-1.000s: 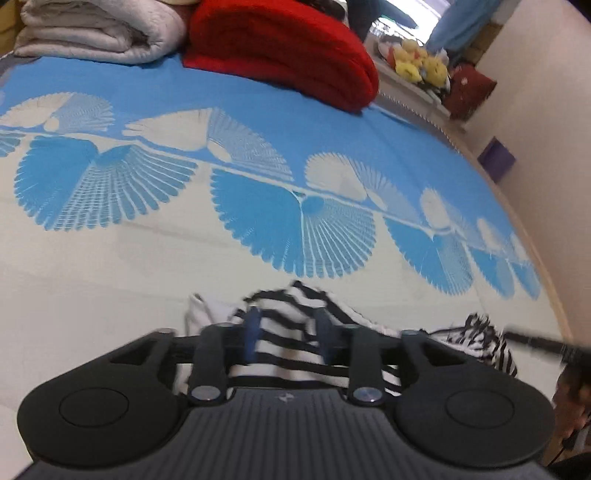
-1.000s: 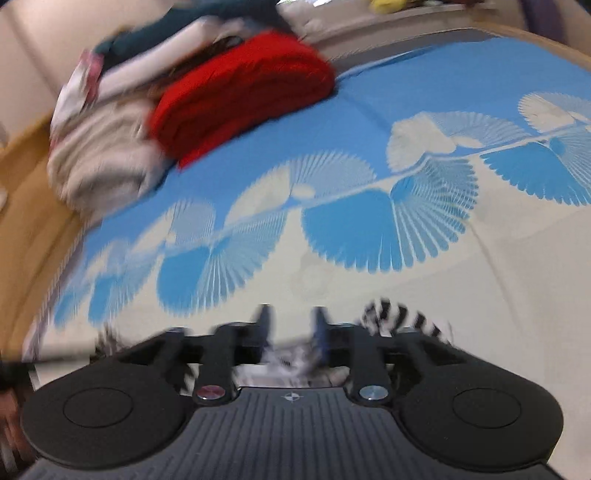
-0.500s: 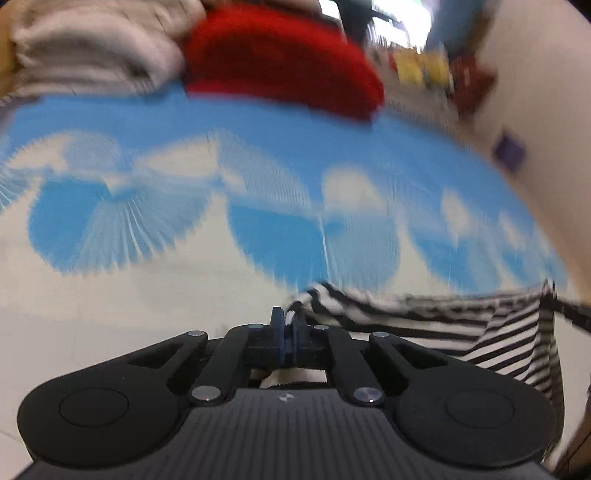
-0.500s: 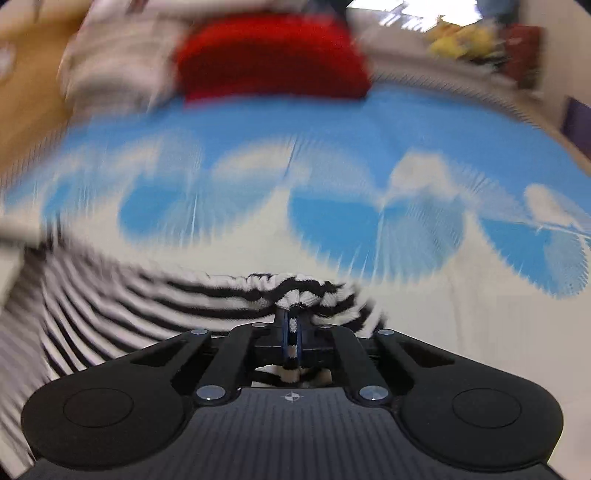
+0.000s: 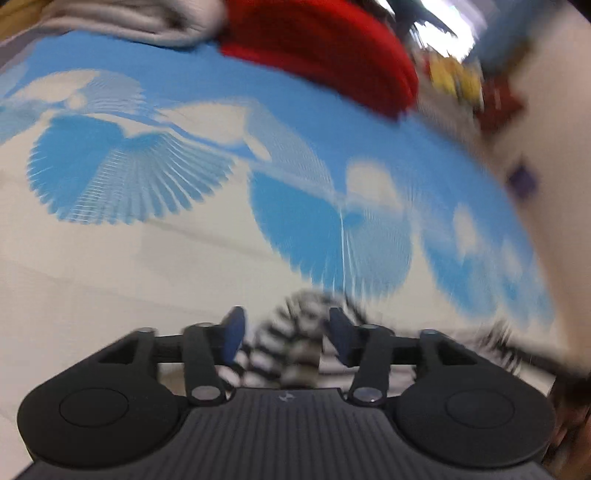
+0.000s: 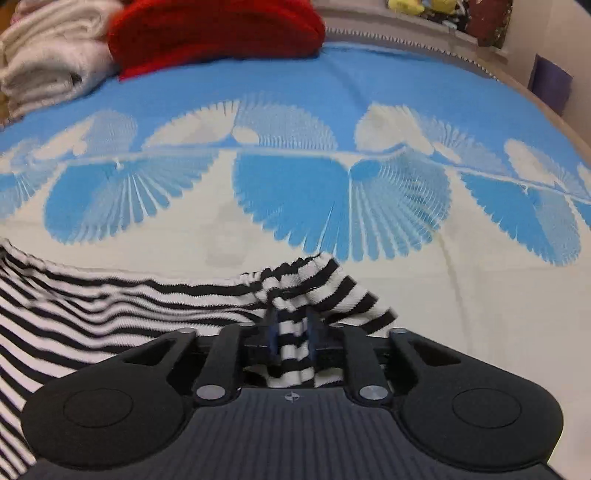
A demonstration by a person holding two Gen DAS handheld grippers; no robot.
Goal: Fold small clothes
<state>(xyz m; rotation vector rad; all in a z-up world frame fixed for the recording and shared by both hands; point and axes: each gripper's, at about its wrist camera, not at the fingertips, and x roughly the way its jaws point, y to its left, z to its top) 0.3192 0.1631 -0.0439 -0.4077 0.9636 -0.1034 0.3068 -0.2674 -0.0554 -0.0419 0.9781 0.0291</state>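
Observation:
A small black-and-white striped garment [image 6: 122,306] lies on the blue and cream patterned bedspread [image 6: 295,206]. My right gripper [image 6: 291,321] is shut on a bunched edge of it, and the cloth stretches away to the left. In the blurred left wrist view my left gripper [image 5: 282,332] is open, its blue pads spread apart, with a striped fold of the garment [image 5: 291,350] lying loose between and under them.
A folded red knit [image 6: 214,33] and folded cream blankets [image 6: 51,62] are stacked at the far end of the bed. Yellow soft toys [image 5: 454,77] and a wall [image 5: 554,110] lie beyond the right edge. The bedspread [image 5: 110,258] stretches ahead.
My left gripper, shut on the striped cloth half a second ago, has opened and let go. My right gripper stays shut on the garment, and the cloth has settled lower.

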